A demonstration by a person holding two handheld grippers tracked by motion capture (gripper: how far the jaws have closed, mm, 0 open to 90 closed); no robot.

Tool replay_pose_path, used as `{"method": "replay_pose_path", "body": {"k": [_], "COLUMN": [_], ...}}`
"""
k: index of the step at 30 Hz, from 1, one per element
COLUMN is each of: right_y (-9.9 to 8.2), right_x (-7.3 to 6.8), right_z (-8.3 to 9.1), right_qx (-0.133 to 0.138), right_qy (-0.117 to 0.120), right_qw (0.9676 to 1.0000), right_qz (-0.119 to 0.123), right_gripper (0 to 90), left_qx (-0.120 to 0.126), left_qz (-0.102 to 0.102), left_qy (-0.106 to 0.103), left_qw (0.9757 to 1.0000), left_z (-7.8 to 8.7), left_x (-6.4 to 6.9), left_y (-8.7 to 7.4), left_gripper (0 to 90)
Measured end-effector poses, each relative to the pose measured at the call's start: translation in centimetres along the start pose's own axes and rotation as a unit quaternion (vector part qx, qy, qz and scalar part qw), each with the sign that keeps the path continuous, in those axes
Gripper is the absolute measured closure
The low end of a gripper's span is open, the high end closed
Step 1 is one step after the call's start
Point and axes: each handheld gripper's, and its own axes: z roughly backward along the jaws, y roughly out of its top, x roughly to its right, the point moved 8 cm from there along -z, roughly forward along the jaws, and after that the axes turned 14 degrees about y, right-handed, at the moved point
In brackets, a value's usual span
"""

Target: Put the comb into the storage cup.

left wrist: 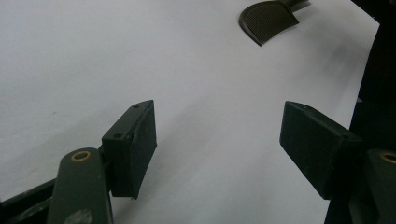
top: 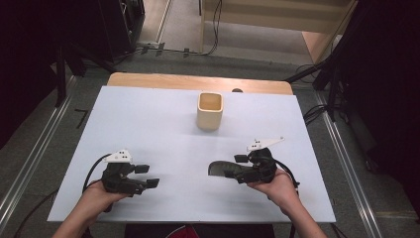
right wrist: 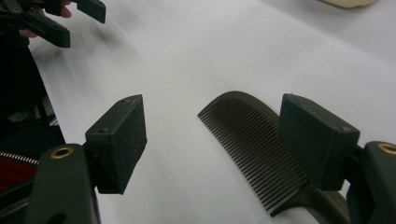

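So the comb (right wrist: 254, 149) lies flat between the right gripper (top: 233, 166)'s wide-apart jaws, handle toward the hand; left gripper (top: 147, 176) also gapes, well apart.

Bright even light on the table (top: 148, 114); dark surroundings, soft shadows.

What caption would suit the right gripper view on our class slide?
Open right tongs poised over a dark plastic fine-toothed comb lying flat on the white table.
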Motion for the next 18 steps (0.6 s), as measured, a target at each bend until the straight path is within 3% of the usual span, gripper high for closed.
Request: {"method": "replay_pose_path", "body": {"k": [18], "right_y": [1.7], "right_x": [-0.3], "right_z": [-3.0], "right_qx": [-0.024], "right_qy": [0.006], "right_qw": [0.9996], "right_qz": [0.017], "right_gripper": [27.6], "left_qx": [0.0], "left_qz": [-0.002], "left_qy": [0.004], "left_qw": [1.0], "left_z": [0.1], "left_x": [-0.1], "left_y": [0.0], "left_gripper": [28.4]}}
